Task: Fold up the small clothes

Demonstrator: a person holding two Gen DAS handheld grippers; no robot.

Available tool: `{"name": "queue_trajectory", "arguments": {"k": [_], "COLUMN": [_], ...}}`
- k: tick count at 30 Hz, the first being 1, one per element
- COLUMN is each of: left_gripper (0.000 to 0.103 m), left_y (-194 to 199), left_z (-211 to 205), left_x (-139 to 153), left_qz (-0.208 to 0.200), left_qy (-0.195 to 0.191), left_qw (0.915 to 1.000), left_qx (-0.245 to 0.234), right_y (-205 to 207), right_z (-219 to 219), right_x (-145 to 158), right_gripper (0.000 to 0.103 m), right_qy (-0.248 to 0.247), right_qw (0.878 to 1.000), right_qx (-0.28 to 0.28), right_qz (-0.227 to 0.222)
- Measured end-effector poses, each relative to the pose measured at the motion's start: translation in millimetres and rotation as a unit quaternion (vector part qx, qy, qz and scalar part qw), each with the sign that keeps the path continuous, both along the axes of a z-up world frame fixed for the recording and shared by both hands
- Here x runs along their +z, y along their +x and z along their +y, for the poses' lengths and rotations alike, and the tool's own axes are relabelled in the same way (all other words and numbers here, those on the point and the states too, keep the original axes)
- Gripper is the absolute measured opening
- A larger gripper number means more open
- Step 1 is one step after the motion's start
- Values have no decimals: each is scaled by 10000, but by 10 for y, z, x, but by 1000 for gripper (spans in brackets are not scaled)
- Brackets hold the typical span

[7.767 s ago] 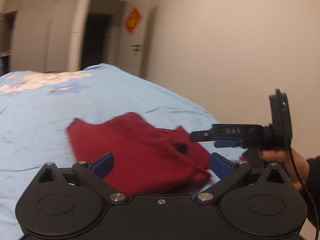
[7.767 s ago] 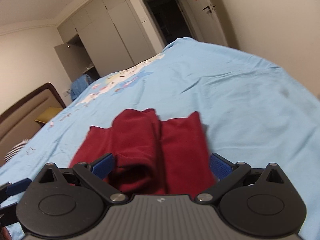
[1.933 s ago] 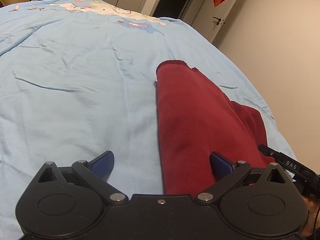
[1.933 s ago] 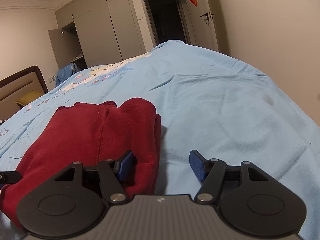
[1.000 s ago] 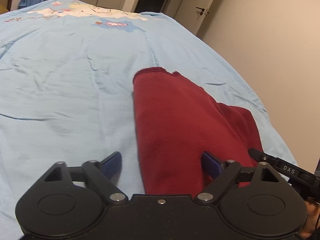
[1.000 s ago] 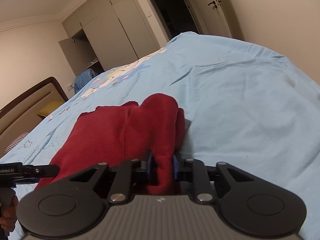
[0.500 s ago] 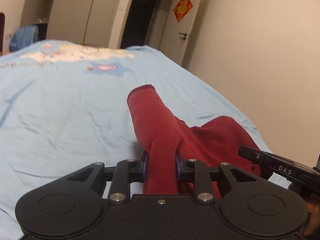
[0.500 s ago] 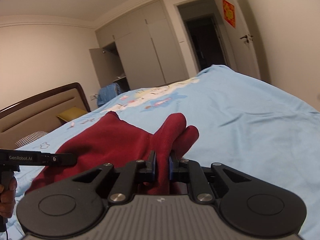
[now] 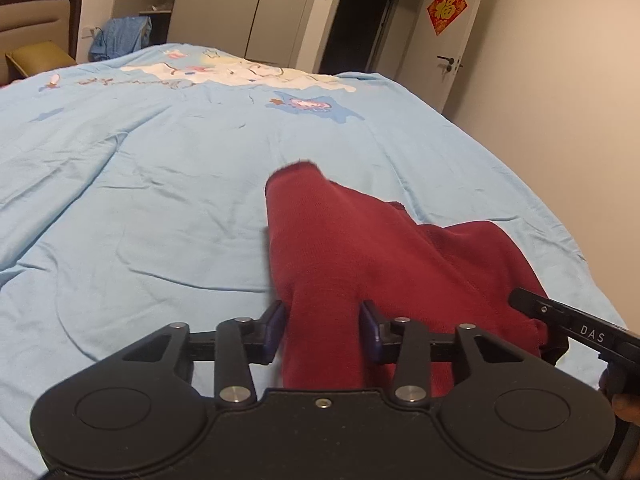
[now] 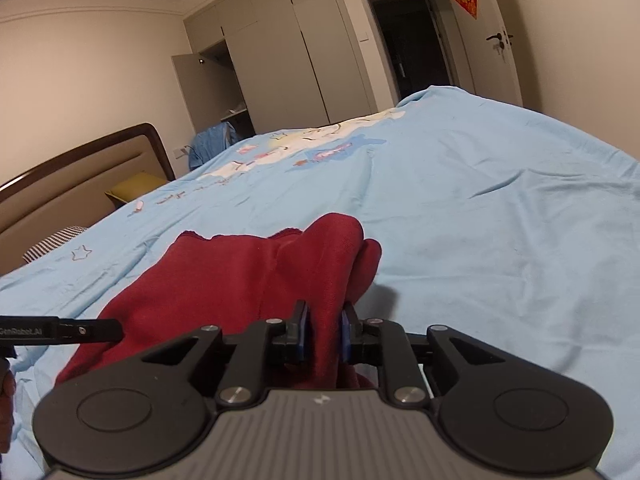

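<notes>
Mid-fold: garment (image 9: 360,248) near edge is pinched tight by right gripper (image 10: 323,334), loosely straddled by half-open left gripper (image 9: 323,330); a carry-over toward its far edge is judged next.

The left gripper (image 9: 323,326) is held low and pointed forward, its two blue-padded fingers (image 9: 275,326) set a moderate way apart, with a fold of red cloth (image 9: 340,248) lying between them; whether the pads press it cannot be told. The right gripper (image 10: 323,334) is held to its right, its fingers (image 10: 301,332) drawn close together and clamped on a bunched edge of the same cloth. In each wrist view the other gripper's black body is seen at the near edge, and part of a hand (image 10: 6,400) is seen gripping the left one.
</notes>
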State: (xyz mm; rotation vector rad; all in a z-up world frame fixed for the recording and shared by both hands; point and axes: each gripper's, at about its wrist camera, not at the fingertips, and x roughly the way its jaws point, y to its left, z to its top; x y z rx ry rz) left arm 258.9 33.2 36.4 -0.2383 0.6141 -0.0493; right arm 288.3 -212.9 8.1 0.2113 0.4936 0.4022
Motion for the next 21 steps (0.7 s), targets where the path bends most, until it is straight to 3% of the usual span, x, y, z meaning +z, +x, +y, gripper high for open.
{"name": "queue_trajectory", "arguments": {"k": [3,13,16,21], "left_gripper": [69,101,102,102], "left_y": [-113,-859,-1185,-1630], "left_z": [-31,-104,-108,-105], "left_x": [55,225,225,164], "left_qz": [-88,-527,-669,-783], "left_qy": [14,234,320,459], "left_qw": [10000,9983,9972,9957], "left_qx": [15,79,133,210], "right_y": [-137,-1054,-1354,-1828], "right_z": [7,46,56,101], "right_x": [76,325,345,332], "right_gripper": [27,74,89,103], "right_qy": [-111,-408,-419,-529], "right_qw": [9999,9970,9961,9937], "right_qx": [-66,-45,-26,-46], "right_qz": [-77,-657,-782,-986]}}
